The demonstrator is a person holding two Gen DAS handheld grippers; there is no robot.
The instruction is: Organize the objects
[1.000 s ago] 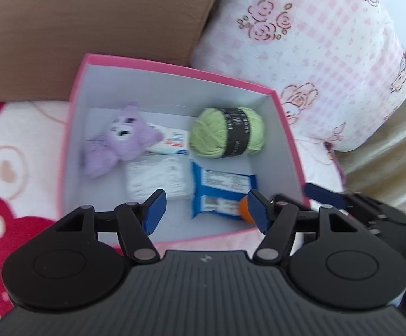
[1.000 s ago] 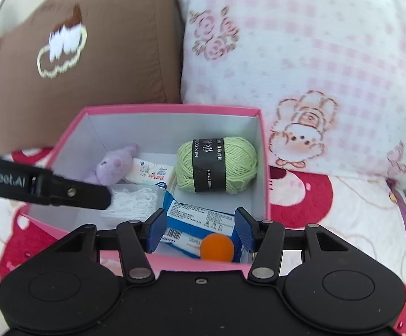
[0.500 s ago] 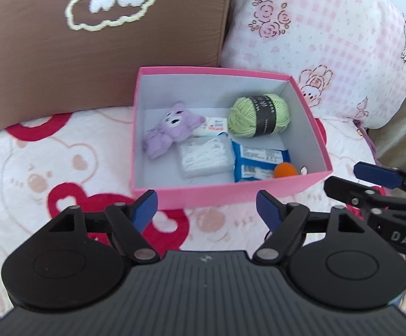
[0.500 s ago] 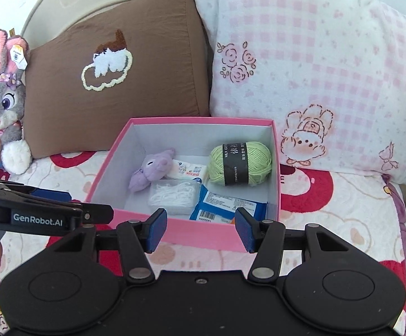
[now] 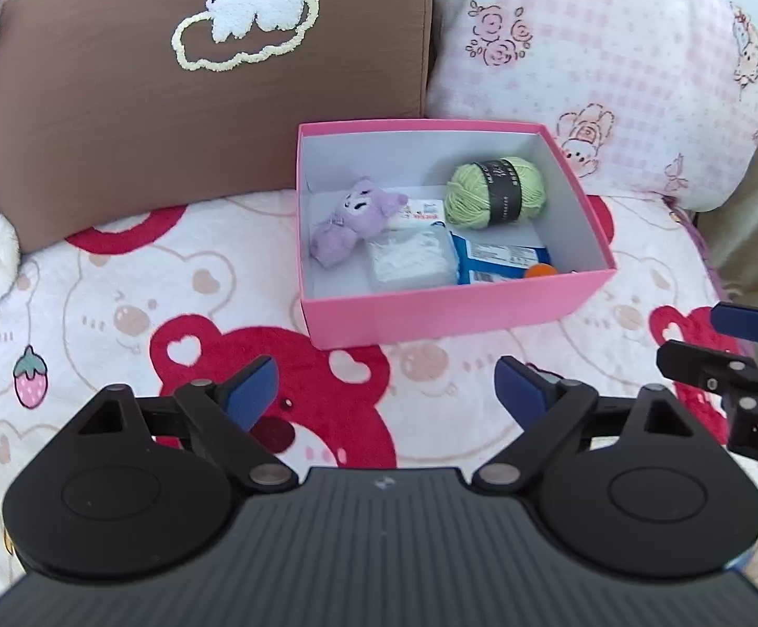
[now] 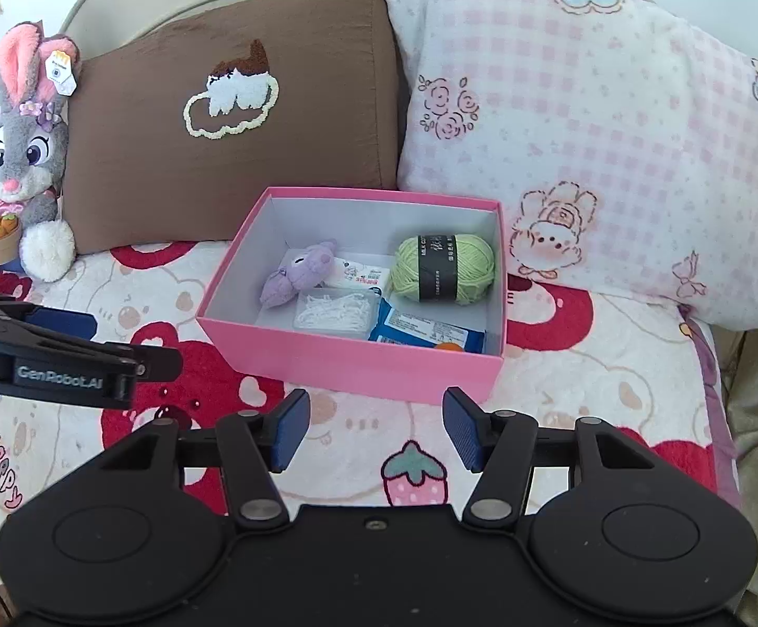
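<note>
A pink box [image 5: 457, 308] [image 6: 347, 360] sits on the bed in front of the pillows. Inside lie a purple plush [image 5: 352, 219] [image 6: 300, 274], a green yarn ball [image 5: 493, 190] [image 6: 444, 269], a clear case of white floss picks [image 5: 410, 261] [image 6: 337, 308], a blue packet [image 5: 499, 258] [image 6: 426, 334], a small white packet [image 5: 420, 211] and an orange ball [image 5: 540, 271] [image 6: 449, 347]. My left gripper [image 5: 381, 394] hangs above the blanket short of the box, its jaws opening with nothing between them. My right gripper [image 6: 376, 428] is likewise back from the box, jaws opening and empty.
A brown pillow [image 6: 232, 104] and a pink checked pillow [image 6: 587, 130] stand behind the box. A grey rabbit plush [image 6: 18, 157] sits at the far left. The bear-print blanket [image 5: 117, 313] covers the bed; its right edge [image 6: 718, 392] drops off beside a beige surface.
Both grippers have pulled back and up from over the box, which now looks smaller and farther. The left jaws have spread wider; the right jaws have widened slightly.
</note>
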